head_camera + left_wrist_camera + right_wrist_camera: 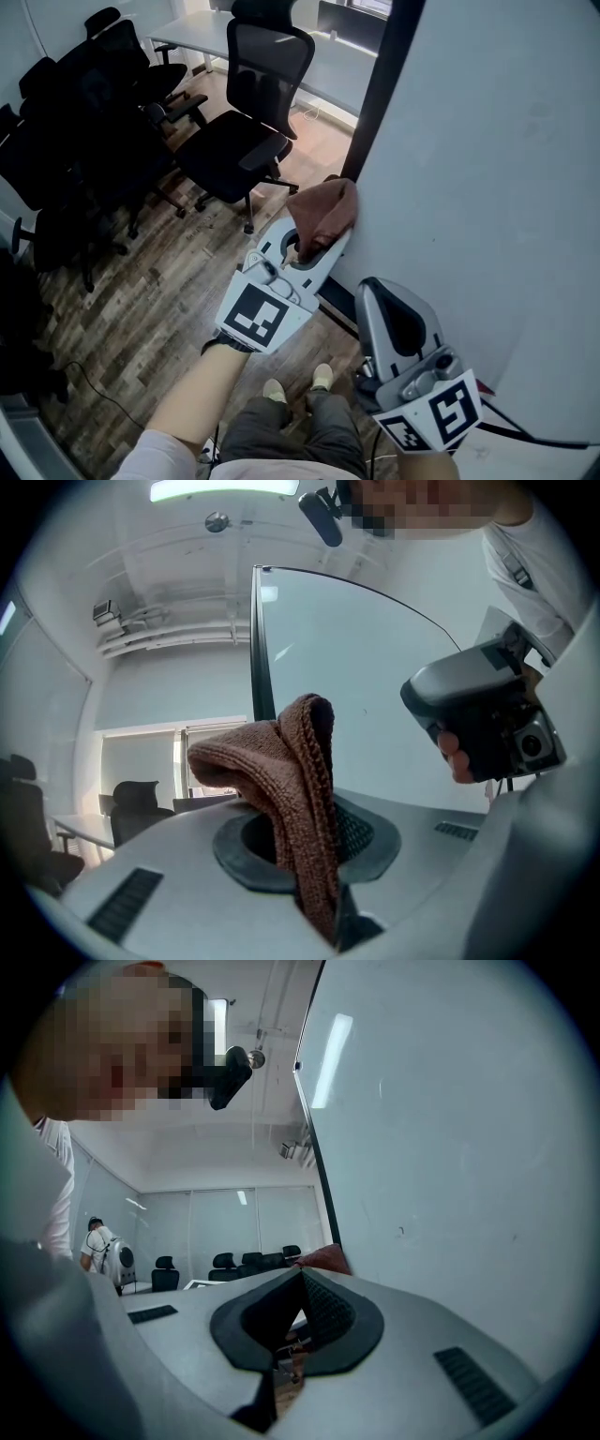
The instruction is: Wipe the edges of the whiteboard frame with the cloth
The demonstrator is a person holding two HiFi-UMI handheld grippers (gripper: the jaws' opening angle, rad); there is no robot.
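Judging by its limp folds, the cloth [325, 214] is light, soft and grippy rather than slippery, best taken through a bunched fold with plenty left free for wiping. It is rust-brown and nubby with a ribbed hem. The left gripper [314, 248] has its fingers [366, 832] pinching it that way, and the loose bunch just beyond the fingertips apparently touches the dark whiteboard frame [377, 103]. Right of those fingers, the right gripper [398, 319] hangs beside the board, its fingers pressed together on nothing.
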